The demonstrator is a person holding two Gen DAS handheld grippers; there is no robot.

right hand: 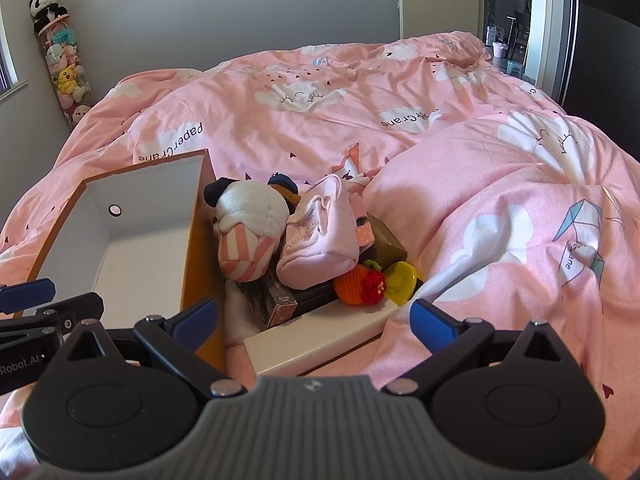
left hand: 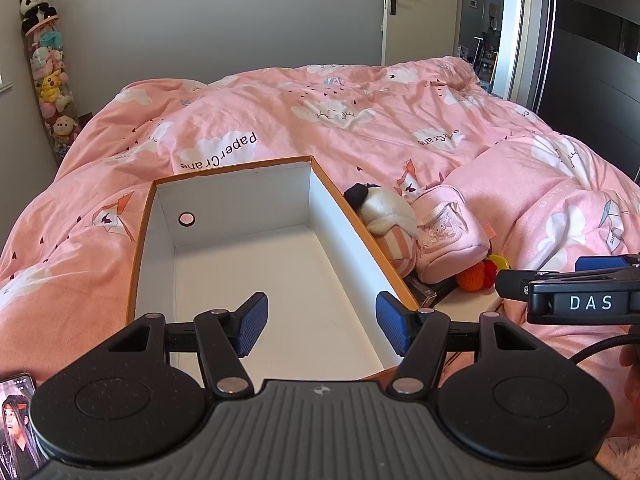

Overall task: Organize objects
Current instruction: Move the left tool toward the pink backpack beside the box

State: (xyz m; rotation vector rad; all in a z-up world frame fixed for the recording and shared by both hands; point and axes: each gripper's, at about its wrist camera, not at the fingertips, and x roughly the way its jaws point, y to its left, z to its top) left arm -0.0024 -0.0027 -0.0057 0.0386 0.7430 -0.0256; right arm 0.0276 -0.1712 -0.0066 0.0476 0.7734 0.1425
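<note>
An empty orange cardboard box (left hand: 224,216) with a white inside lies on the pink bed; it also shows in the right wrist view (right hand: 152,184). My left gripper (left hand: 320,322) is open and empty above the box's near end. Right of the box lies a pile: a panda plush (right hand: 248,208), a pink pouch (right hand: 320,236), an orange crocheted fruit (right hand: 354,288), a yellow disc (right hand: 402,278), dark boxes (right hand: 276,300) and a flat white box (right hand: 320,336). My right gripper (right hand: 314,326) is open and empty just in front of the pile, over the white box.
The pink duvet (right hand: 400,100) is rumpled, with a raised fold (right hand: 520,184) right of the pile. A phone (left hand: 16,420) with a lit screen lies at lower left. A tall tube of plush toys (left hand: 48,80) stands in the far left corner.
</note>
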